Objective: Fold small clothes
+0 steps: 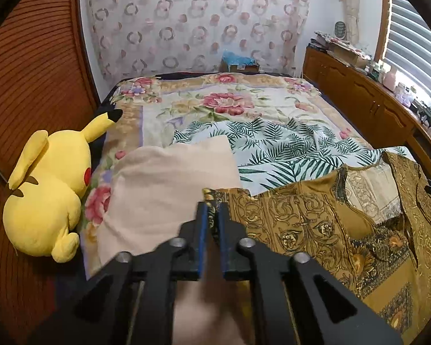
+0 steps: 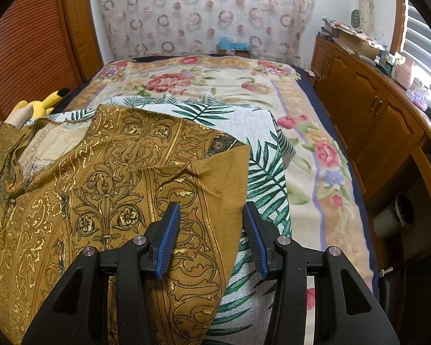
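Note:
A mustard shirt with gold scrollwork (image 1: 301, 218) lies spread on a palm-leaf cloth (image 1: 287, 143) on the bed. In the left wrist view my left gripper (image 1: 212, 205) is at the shirt's left corner. Its blue pads stand almost together with the fabric edge pinched between them. In the right wrist view the shirt (image 2: 100, 172) fills the left half, its right sleeve edge running toward the camera. My right gripper (image 2: 211, 205) hovers over that edge with its jaws apart. The fabric lies below and between the fingers (image 2: 169, 230), which do not press on it. The palm-leaf cloth (image 2: 264, 178) shows beside it.
A beige cloth (image 1: 169, 187) lies left of the shirt, and a yellow plush toy (image 1: 48, 195) sits at the bed's left edge. A floral blanket (image 2: 324, 149) covers the bed. Wooden cabinets (image 2: 373, 115) line the right side, with a pot (image 2: 393, 215) on the floor.

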